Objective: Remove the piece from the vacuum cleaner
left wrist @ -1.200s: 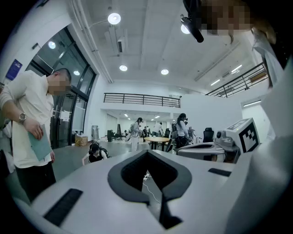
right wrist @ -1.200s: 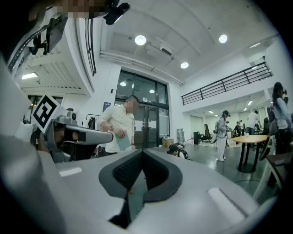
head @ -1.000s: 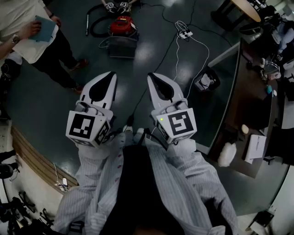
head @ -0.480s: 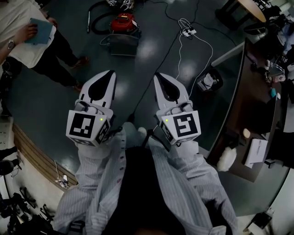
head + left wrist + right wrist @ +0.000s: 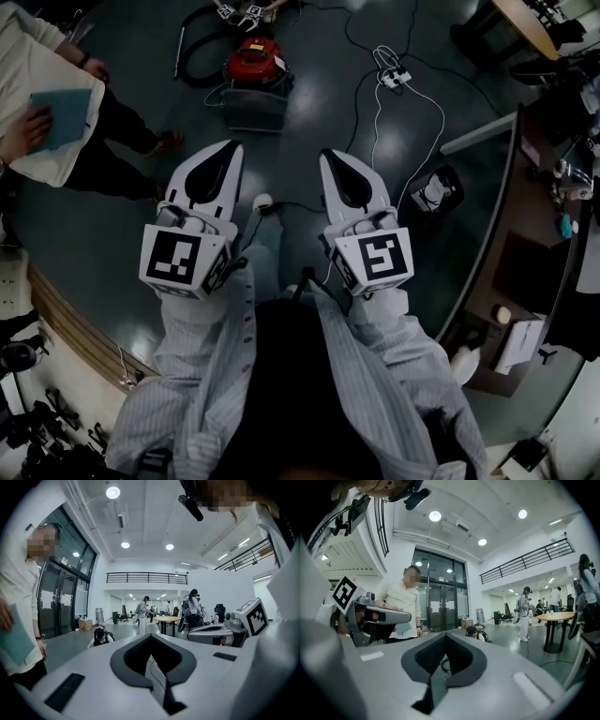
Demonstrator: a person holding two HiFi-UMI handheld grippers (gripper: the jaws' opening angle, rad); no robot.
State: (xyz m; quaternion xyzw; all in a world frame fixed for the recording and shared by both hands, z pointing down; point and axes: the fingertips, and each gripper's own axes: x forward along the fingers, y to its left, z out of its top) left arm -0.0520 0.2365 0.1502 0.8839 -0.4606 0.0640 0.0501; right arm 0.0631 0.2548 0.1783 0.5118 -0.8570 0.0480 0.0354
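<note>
The red vacuum cleaner [image 5: 251, 61] stands on the dark floor at the top of the head view. Its black hose [image 5: 192, 58] curls to the left, and a grey boxy part [image 5: 253, 108] sits just in front of it. Both grippers are held out over the floor, well short of it. My left gripper [image 5: 227, 150] [image 5: 151, 638] is shut with nothing between its pads. My right gripper [image 5: 335, 157] [image 5: 446, 638] is likewise shut and empty. The two gripper views look level across the hall.
A person holding a teal folder [image 5: 58, 117] stands at the left. A white power strip [image 5: 394, 75] with trailing cables lies at the upper right, above a black device [image 5: 433, 192]. A dark desk [image 5: 548, 178] fills the right side. Another pair of marker cubes [image 5: 236, 11] shows beyond the vacuum cleaner.
The floor has slid down and the desk right in the head view. A white shoe has come forward between the grippers. Both grippers stay shut.
</note>
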